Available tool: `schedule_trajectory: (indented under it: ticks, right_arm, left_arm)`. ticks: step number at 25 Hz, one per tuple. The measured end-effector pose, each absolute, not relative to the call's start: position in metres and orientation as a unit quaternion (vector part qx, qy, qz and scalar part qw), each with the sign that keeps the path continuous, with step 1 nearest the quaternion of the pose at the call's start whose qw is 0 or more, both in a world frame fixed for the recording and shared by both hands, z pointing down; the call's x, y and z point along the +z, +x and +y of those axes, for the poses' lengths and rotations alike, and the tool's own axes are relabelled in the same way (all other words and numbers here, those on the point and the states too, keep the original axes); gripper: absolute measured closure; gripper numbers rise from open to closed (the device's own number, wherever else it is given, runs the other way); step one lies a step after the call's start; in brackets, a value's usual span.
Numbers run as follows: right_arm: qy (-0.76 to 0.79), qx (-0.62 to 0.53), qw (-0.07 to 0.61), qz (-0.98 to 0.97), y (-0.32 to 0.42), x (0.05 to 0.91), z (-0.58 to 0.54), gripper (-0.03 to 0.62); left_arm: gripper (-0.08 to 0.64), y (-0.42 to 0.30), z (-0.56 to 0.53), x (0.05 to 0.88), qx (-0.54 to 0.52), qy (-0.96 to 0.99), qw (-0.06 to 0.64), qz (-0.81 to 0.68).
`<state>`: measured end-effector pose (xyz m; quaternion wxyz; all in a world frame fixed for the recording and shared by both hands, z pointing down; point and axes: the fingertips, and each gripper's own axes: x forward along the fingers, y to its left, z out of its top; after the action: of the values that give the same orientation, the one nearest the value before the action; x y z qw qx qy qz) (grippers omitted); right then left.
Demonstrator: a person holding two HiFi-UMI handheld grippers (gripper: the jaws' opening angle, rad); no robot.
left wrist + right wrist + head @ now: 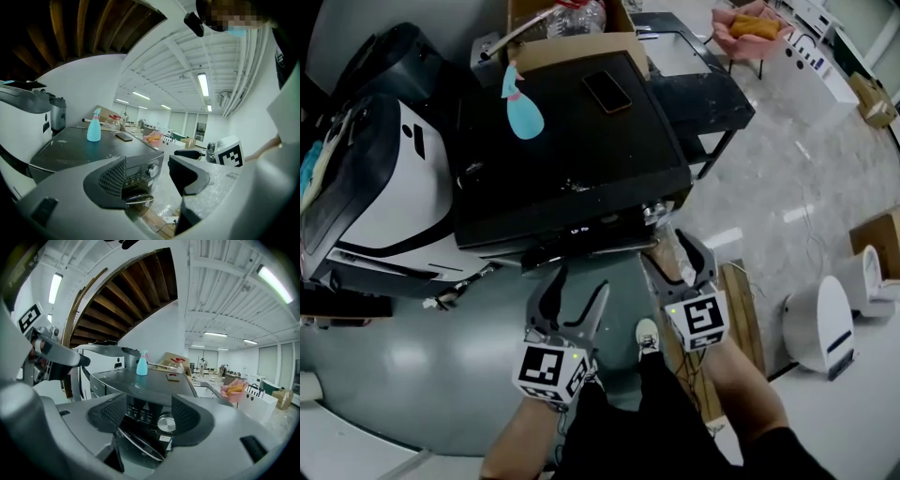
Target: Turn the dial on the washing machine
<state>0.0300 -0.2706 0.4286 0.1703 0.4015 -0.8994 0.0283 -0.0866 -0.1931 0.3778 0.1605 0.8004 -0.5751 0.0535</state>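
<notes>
- Bright, even indoor light falls from long ceiling lamps [203,84], which show as white strips in both gripper views.
- In the head view the pale floor [797,187] carries streaks of glare.
- The washing machine [572,150] has a dark top with only a faint sheen.
- The wooden beams [126,296] lie in deep shadow.
- Both gripper views bend straight lines strongly, and their corners go black.
- Close to the lens, the left gripper [147,176] and the right gripper [149,416] look soft; the room beyond is sharper.
</notes>
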Motion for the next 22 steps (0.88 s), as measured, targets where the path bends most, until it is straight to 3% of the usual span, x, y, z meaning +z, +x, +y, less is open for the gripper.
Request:
schedule_trajectory:
  ticks: [22]
  right_arm:
    - [0.389,0.016,0.207,-0.897,0.034,0.549,-0.362,0.299]
  left_arm:
    - [0.29,-0.068,-0.236,0.465,0.09,0.77,0.204,-0.598]
